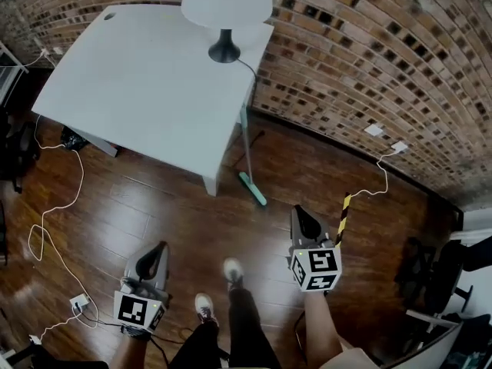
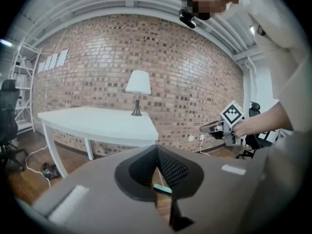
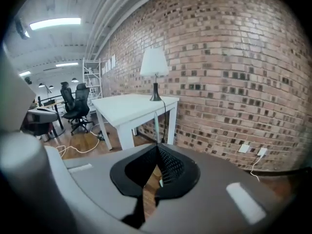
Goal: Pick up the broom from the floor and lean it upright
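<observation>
**One broom upright at the table, both tongs closed and empty**

Counted: one broom point(image 1: 246, 148), one table point(image 1: 138, 83), one lamp point(image 1: 224, 6), two grippers, two shoes, two wall sockets point(image 1: 374, 129).

The left gripper point(image 1: 159, 246) and the right gripper point(image 1: 298, 210) are both raised in front of the person. Each has its jaws pressed together with nothing between them. The left gripper view shows its tips point(image 2: 157, 147) meeting, with the teal broom head visible low through the gap behind them. The right gripper view shows the same closed tips point(image 3: 157, 145).

The broom stands on the floor point(image 1: 154, 214) at the table's near right corner. Its handle leans against the table edge, just beside the leg. Its head point(image 1: 252, 189) rests on the boards, angled out toward the person. The brick wall point(image 1: 369, 60) runs close behind it.

Between the person's shoes point(image 1: 233, 270) and the table lies a wide stretch of open wooden floor. A white cord point(image 1: 46, 214) loops across the boards at the left. A yellow-and-black striped bar point(image 1: 344, 214) shows just beside the right gripper. Dark chairs point(image 1: 423, 275) crowd the right edge.

The broom has a thin, pale handle and a narrow teal head. Its bristles cannot be made out.
</observation>
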`<state>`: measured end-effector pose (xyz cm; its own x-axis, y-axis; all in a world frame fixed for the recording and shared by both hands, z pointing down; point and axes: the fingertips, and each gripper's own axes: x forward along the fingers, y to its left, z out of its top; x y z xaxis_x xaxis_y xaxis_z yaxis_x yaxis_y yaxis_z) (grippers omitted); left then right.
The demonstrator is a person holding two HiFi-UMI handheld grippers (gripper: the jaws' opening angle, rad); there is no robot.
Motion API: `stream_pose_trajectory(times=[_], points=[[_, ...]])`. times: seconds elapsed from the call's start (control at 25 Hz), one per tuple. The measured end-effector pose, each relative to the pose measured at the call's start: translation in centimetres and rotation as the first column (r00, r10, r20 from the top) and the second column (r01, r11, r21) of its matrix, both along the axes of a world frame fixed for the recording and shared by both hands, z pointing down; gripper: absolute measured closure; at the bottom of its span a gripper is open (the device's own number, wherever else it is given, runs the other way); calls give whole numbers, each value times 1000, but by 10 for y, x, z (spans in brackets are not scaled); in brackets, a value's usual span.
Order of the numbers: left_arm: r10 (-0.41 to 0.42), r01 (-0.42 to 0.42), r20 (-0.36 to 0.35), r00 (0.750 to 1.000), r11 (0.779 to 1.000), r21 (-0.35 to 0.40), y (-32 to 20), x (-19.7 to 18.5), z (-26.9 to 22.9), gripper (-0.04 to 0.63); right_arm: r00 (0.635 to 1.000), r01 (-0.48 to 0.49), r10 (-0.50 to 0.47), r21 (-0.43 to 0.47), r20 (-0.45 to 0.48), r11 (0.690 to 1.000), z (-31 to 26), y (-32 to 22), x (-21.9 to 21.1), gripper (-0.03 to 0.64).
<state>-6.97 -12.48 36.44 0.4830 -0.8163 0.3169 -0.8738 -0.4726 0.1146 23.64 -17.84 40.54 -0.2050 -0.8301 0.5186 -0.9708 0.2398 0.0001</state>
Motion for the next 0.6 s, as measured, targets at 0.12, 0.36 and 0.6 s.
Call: stream_pose_trajectory(times=[0.12,0.36,0.6], points=[[2,-2,-5,1000,998,67,17,-25,-53,595,999,-16,14,60,32,998,-60,36,-13,604],[-36,40,-35,999,993,115,60,-48,-114,595,995,-59,47,128,93,990,-141,94,-28,604],[-64,75,-69,996,981,180,79,-70,-161,595,991,-47,16,243,130,969,-218,127,-58,604]])
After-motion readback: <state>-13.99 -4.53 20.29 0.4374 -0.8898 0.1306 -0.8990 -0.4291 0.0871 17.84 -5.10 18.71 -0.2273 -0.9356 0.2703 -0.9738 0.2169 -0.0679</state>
